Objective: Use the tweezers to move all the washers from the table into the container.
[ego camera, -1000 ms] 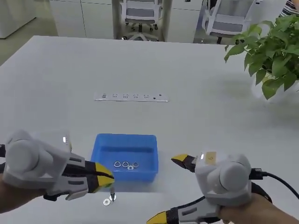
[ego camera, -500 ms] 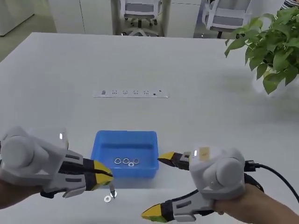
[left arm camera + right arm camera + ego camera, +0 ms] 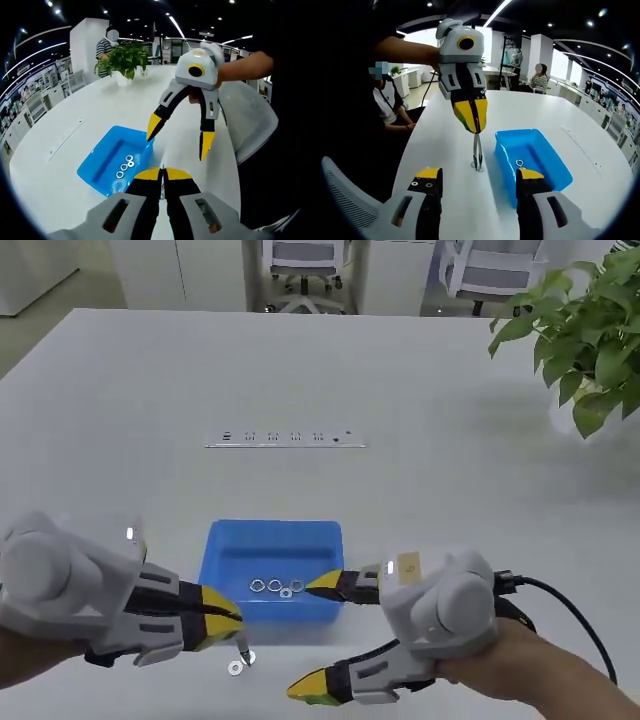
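Office chairs (image 3: 300, 262) stand beyond the white table (image 3: 430, 390).

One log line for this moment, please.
left gripper: shut on tweezers | tweezers: tips at loose washer | right gripper: open | container: holds washers

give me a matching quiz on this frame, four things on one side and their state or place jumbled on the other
Things:
1. left tongs
2. right tongs
3. lone washer
4. blue container

States or places:
a. open wide
b. holds several washers
c. shut on the tweezers
d. on the table, at the tweezers' tips

Pairs: 1-c, 2-a, 3-d, 4-b
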### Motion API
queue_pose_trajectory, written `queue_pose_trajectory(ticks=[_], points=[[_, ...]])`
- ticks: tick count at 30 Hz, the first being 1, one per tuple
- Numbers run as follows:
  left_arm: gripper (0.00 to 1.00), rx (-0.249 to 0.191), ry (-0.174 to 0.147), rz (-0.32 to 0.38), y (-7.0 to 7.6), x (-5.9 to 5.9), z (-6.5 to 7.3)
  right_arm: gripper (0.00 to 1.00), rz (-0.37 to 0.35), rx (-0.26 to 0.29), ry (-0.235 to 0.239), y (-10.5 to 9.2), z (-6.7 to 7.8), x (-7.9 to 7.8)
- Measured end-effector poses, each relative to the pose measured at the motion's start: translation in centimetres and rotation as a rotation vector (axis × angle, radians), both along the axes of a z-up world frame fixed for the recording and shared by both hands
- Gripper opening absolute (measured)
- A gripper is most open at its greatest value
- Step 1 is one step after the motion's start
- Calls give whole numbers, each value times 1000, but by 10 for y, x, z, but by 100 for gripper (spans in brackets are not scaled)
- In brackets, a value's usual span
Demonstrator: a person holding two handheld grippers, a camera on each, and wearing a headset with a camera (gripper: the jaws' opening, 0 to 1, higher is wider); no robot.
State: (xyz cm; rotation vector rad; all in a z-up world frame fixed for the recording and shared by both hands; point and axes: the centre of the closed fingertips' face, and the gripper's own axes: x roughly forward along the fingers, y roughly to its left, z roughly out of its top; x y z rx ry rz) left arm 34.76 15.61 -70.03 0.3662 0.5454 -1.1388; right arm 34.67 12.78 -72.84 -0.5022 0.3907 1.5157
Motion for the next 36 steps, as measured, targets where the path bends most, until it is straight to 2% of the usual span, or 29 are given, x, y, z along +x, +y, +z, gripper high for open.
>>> queue_pose_trajectory(ticks=[4,5,11,21,26,36], points=[[5,4,-2,-6,1,0,0,52,44,-6,-17,8,-3,-1],[5,4,-1,-8,1,0,0,49,59,-10,-33,11,-4,0],[5,4,7,-4,2,2,-1,39,100,-18,-26,23,-8,0],[5,3,11,-5,2,4,-1,29,144,-37,-26,35,-21,-1],[5,7,13,-12,2,4,-1,26,163,-63,-46,39,-30,1],[5,6,14,-20,0,4,-1,17,184,-63,-29,47,-37,0]])
